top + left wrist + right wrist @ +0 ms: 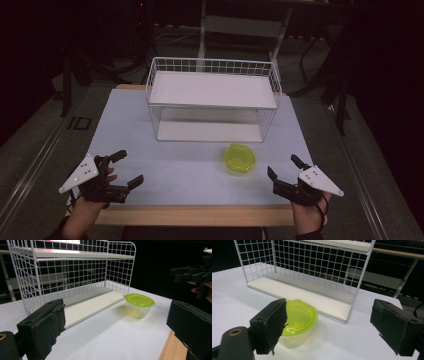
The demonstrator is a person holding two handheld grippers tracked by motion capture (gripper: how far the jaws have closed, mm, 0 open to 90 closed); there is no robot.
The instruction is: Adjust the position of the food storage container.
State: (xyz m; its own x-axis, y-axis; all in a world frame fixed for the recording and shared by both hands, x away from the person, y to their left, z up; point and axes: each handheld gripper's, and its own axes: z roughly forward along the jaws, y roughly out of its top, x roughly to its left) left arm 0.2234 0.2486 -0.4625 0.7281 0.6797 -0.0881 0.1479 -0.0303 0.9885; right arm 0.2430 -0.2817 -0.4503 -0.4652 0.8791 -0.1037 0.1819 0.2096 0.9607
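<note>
A clear plastic tub with a lime-green lid (239,159) stands on the white table top, just in front of the wire rack's right end; it also shows as the tub (139,305) and the tub (297,322). My left gripper (125,170) rests near the table's front left corner, open and empty, jaws pointing right toward the tub. Near the front right corner my right gripper (282,167) is open and empty, a short way right of the tub. In the left gripper view the right gripper (192,273) shows far off at the right.
A white wire rack (212,100) with two white shelves stands at the back middle of the table (175,170). A wooden edge (195,215) runs along the table's front. Dark floor and furniture legs surround the table.
</note>
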